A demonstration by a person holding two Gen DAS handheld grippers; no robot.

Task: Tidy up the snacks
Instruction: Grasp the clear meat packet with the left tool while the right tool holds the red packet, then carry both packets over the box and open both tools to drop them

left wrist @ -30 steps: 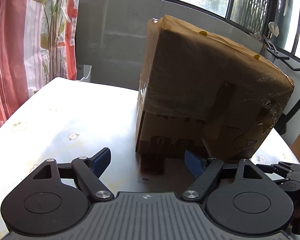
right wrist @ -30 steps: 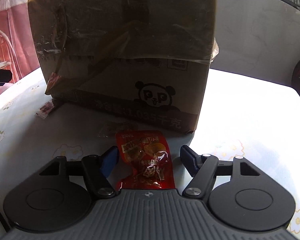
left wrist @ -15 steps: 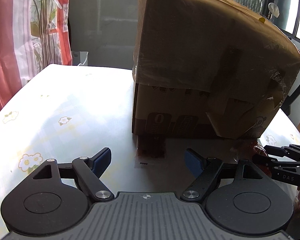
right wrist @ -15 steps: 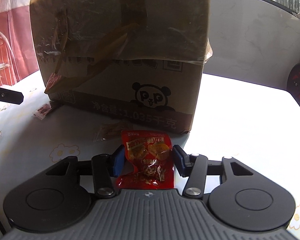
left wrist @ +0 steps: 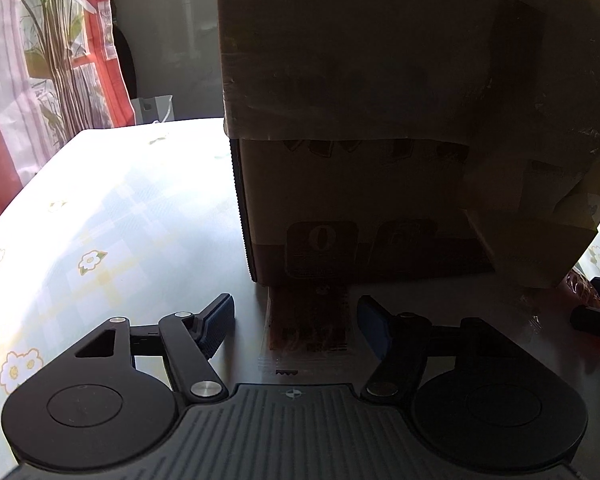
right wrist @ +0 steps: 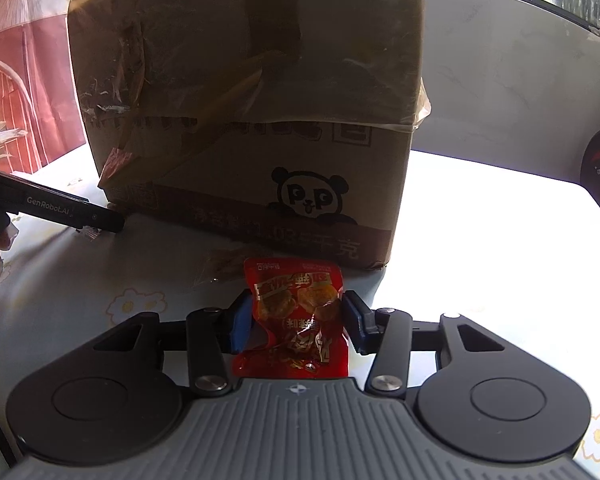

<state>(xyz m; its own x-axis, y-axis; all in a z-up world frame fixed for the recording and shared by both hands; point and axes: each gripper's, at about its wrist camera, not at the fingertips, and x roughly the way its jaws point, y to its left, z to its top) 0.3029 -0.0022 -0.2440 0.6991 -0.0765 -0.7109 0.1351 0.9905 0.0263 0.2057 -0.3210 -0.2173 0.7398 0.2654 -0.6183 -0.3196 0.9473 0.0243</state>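
The red snack packet [right wrist: 296,316] stands lengthwise between the right gripper [right wrist: 296,322] fingers, pinched at both edges, while a dark sachet [left wrist: 308,320] lies dead ahead between the left gripper [left wrist: 296,320] fingers, spread wide, against the cardboard box [left wrist: 400,120].

A floral tablecloth [left wrist: 100,216] is covering the table. A red-striped curtain [left wrist: 16,80] is hanging beyond the tablecloth's far-left edge; a grey wall [right wrist: 512,80] is standing behind its far side.
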